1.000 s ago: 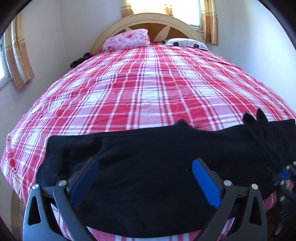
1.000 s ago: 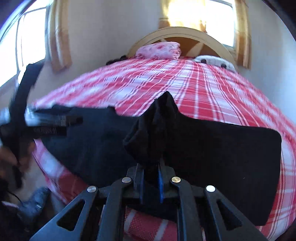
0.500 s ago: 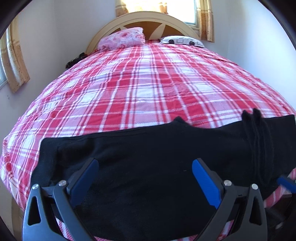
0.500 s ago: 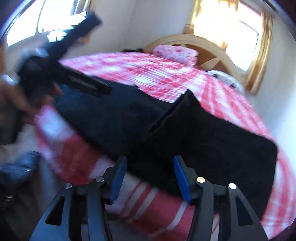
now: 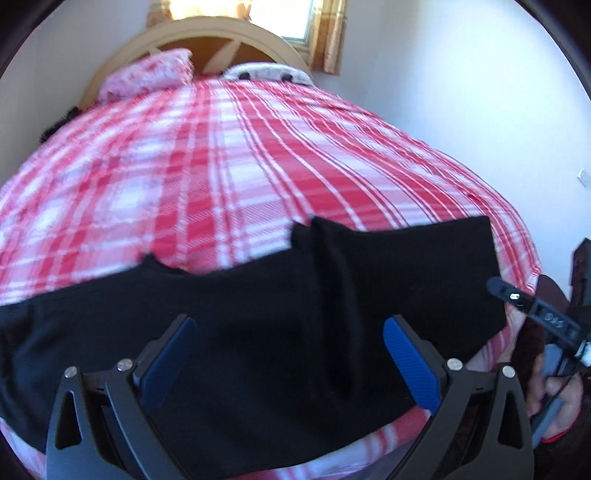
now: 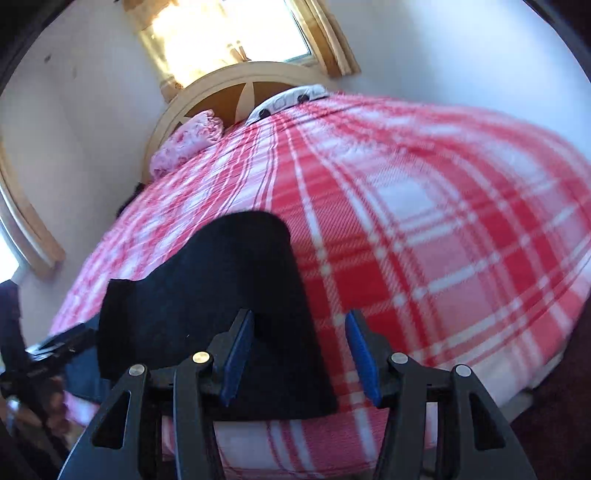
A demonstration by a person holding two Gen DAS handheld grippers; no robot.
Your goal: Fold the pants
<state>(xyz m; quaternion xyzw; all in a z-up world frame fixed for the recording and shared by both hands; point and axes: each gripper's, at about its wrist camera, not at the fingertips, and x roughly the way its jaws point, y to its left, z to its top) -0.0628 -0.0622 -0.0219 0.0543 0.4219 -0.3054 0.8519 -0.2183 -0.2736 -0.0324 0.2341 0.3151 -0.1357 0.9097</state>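
Black pants (image 5: 258, 332) lie flat across the near edge of the bed, with a raised fold ridge right of the middle. They also show in the right wrist view (image 6: 229, 302), where their right end lies under the fingers. My left gripper (image 5: 290, 354) is open and empty, hovering above the pants' middle. My right gripper (image 6: 301, 354) is open and empty over the pants' right edge. The right gripper's body shows at the right edge of the left wrist view (image 5: 535, 314).
The bed has a red and white plaid cover (image 5: 221, 166). A pink pillow (image 5: 147, 74) and a white patterned pillow (image 5: 266, 72) rest against the curved wooden headboard (image 6: 240, 85). White walls and a bright window (image 6: 229, 33) stand behind.
My right gripper has let go of the bunched black fabric, opened, and swung to the pants' right end. My left gripper stayed open and turned rightward.
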